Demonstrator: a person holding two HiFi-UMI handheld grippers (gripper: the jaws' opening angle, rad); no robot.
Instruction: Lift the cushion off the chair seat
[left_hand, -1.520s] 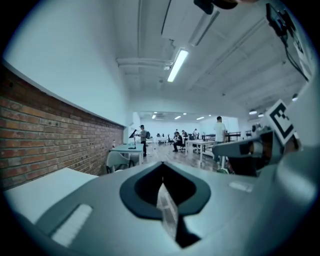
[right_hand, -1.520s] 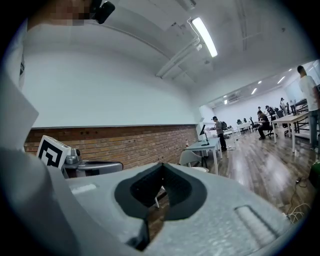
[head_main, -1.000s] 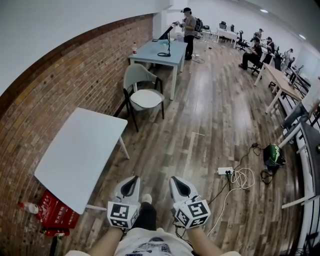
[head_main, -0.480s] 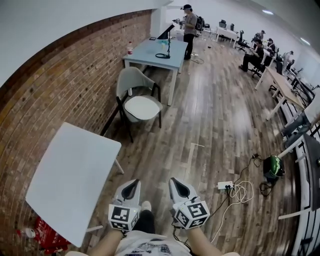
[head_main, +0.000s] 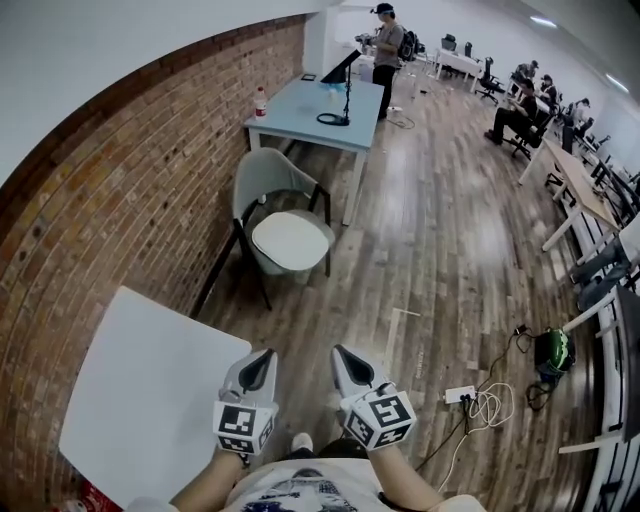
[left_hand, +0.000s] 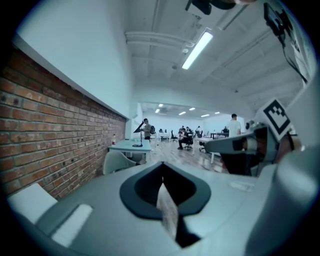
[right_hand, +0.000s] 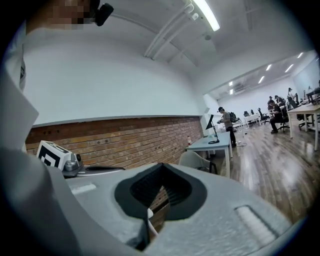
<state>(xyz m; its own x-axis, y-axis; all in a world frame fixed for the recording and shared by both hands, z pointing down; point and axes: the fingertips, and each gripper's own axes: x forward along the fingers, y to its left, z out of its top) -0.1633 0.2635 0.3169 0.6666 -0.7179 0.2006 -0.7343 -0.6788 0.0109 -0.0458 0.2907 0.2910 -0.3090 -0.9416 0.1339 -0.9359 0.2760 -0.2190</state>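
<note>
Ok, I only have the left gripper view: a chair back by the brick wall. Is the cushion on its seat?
Observer: Yes. The head view shows a white cushion lying flat on the seat of the chair, with nothing touching it.
Operator: And my other hand?
Observer: The right gripper has its jaws together, nothing between them.
Operator: Anything on the floor?
Observer: A power strip and loose cables lie off to the right.

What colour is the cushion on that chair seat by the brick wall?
The cushion is white, on a pale grey chair; clearest in the head view.
</note>
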